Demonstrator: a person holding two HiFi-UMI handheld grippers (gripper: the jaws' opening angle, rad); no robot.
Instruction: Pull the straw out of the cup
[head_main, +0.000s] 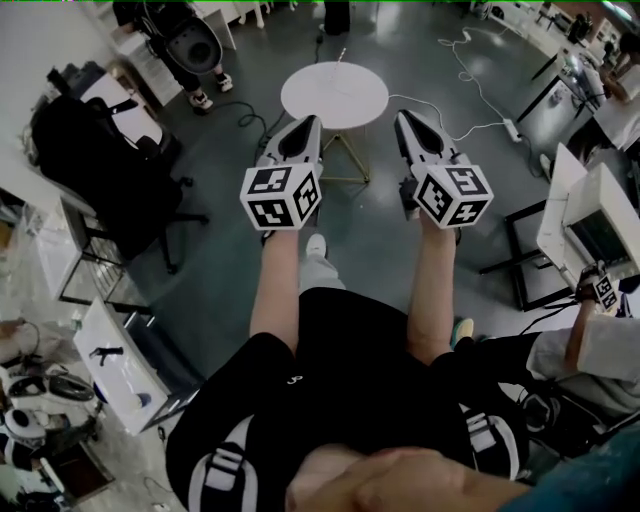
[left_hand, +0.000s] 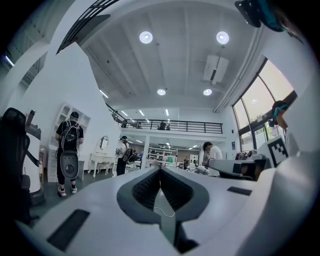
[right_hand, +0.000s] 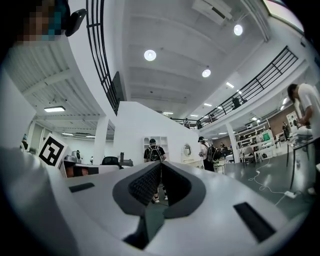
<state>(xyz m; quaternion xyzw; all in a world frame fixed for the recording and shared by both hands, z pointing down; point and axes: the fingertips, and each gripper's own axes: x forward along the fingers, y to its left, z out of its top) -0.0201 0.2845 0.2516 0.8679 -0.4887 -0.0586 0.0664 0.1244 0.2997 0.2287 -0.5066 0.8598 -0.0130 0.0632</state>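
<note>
Head view: person stands, forearms stretched forward, left gripper (head_main: 308, 126) and right gripper (head_main: 405, 118) held side by side at matching height above the floor (head_main: 400, 250). Both noses point toward a round white desk (head_main: 334, 95) well ahead. No cup and no straw show on the desk or anywhere else, so the task's things are out of sight. A white cable (head_main: 470, 60) trails over the floor beyond the desk's right edge. Left gripper view: camera looks across an open hall, tilted up to the ceiling; ribbed pads (left_hand: 146, 187) meet at the tip, jaws clenched with nothing between. A person with a backpack (left_hand: 69, 145) stands far off. Right gripper view: same upward tilt; pads (right_hand: 145, 184) pressed together, jaws closed and empty. Judgement: the level, parallel hold away from the desk reads as a neutral ready pose; task not under way. The next move likely calls for approaching the desk and finding the cup.
</note>
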